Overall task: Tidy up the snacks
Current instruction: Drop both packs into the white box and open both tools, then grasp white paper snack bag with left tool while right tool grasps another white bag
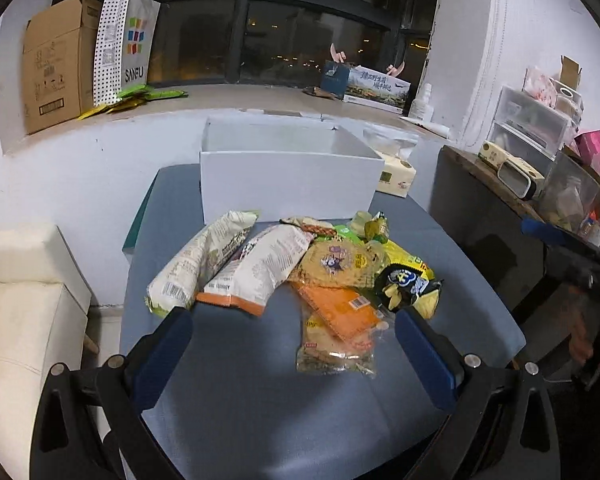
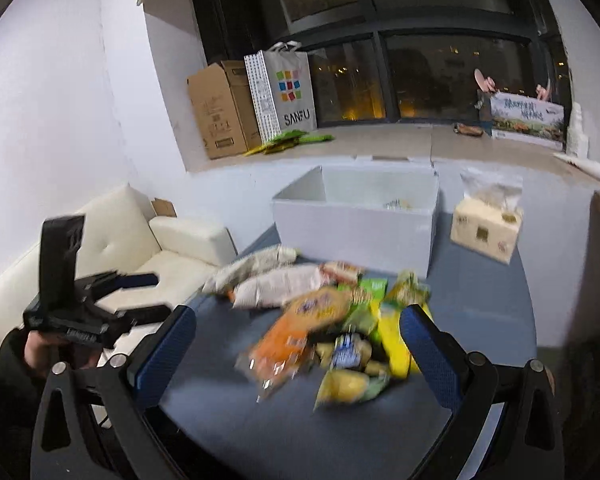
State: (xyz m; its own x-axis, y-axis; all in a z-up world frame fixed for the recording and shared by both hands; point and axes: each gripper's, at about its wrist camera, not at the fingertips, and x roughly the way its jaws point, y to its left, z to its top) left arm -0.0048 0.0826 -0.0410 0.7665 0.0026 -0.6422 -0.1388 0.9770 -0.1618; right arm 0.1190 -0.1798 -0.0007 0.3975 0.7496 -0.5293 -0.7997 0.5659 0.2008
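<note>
A heap of snack packets (image 1: 300,264) lies on the blue table (image 1: 240,380) in front of an open white box (image 1: 290,184). It holds two long pale bags (image 1: 204,260), an orange packet (image 1: 340,312) and a yellow-black bag (image 1: 408,284). My left gripper (image 1: 294,320) is open and empty, just short of the heap. In the right wrist view the heap (image 2: 320,320) is blurred; my right gripper (image 2: 300,318) is open and empty above its near side. The white box (image 2: 356,216) has something small inside. The left gripper (image 2: 140,296) shows at the left.
A tissue pack (image 1: 396,176) stands right of the box, also seen in the right wrist view (image 2: 486,228). A cream sofa (image 1: 24,300) is left of the table. A dark cabinet (image 1: 500,216) with storage drawers stands to the right. A cardboard box (image 1: 56,64) and bag sit on the sill.
</note>
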